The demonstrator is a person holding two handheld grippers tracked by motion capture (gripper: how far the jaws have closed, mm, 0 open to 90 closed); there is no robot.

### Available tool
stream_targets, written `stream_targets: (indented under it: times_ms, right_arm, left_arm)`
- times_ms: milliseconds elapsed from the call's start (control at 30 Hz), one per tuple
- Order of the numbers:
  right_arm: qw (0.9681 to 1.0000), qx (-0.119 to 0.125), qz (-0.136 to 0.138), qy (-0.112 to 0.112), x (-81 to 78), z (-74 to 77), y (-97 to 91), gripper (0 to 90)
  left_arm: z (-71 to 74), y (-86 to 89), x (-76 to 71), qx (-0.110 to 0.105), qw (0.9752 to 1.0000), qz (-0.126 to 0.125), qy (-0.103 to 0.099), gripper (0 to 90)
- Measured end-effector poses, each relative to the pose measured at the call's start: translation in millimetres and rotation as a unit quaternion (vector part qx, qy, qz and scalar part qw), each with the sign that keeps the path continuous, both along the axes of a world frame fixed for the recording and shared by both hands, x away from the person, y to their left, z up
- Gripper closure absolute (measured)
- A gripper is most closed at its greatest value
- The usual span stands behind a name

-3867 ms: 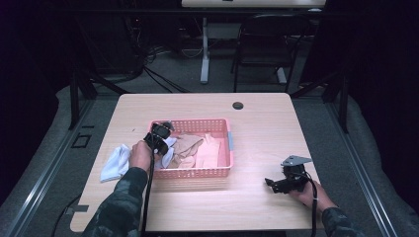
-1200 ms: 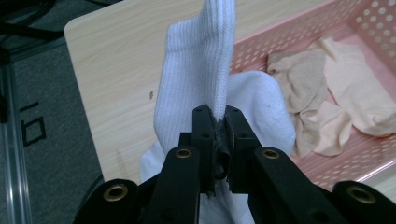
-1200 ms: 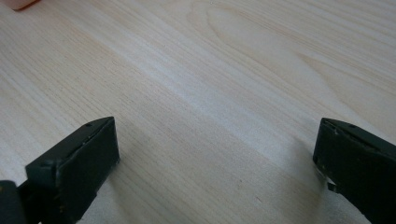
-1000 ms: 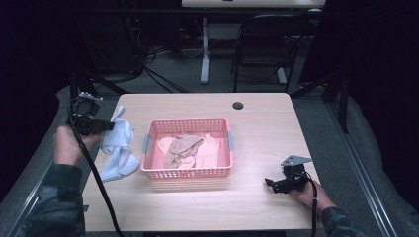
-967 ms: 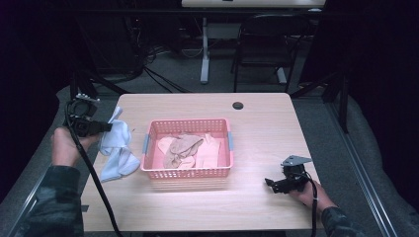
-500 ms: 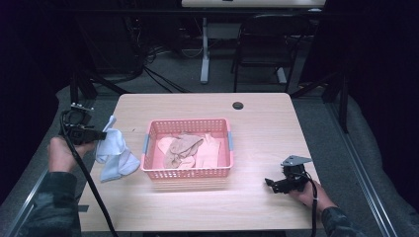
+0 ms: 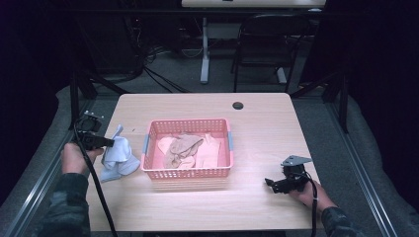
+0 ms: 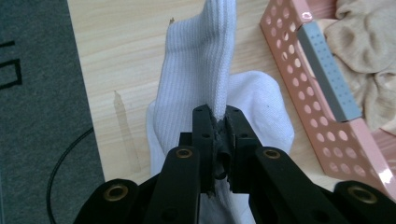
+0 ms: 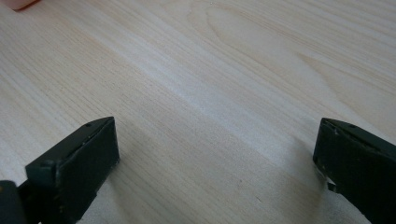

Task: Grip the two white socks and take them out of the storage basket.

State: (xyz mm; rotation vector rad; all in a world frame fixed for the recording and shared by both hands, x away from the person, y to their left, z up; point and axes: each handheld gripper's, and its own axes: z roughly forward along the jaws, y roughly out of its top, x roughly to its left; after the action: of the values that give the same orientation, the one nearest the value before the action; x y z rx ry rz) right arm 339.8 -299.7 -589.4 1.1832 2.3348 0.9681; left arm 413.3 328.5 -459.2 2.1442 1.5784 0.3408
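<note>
Left gripper view: my left claw [image 8: 218,122] stays clamped on the white sock [image 8: 201,74], now lowered onto the table [image 7: 257,207] beside the pink basket [image 7: 188,173]; release comes next. My right claw [image 9: 215,163] rests apart.

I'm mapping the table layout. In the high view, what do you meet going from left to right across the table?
Left hand-held gripper → white sock → pink basket holding beige clothes → right hand-held gripper.
</note>
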Motion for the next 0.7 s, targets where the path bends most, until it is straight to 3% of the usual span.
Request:
stream_targets:
  times_ms: [333,533,700]
  right_arm:
    - [1.0,0.0,0.0,0.0,0.0,0.0,0.0,0.0]
    - [1.0,0.0,0.0,0.0,0.0,0.0,-0.1,0.0]
    - [1.0,0.0,0.0,0.0,0.0,0.1,-0.1,0.0]
  left_arm:
    - [-33.8,-3.3,12.1,0.001,0.9997,0.008,0.024,83.9]
    - [-44.2,-3.1,15.2,0.0,0.9995,0.011,0.03,82.3]
    - [-40.4,-1.4,13.7,-0.003,0.9997,0.019,0.017,63.5]
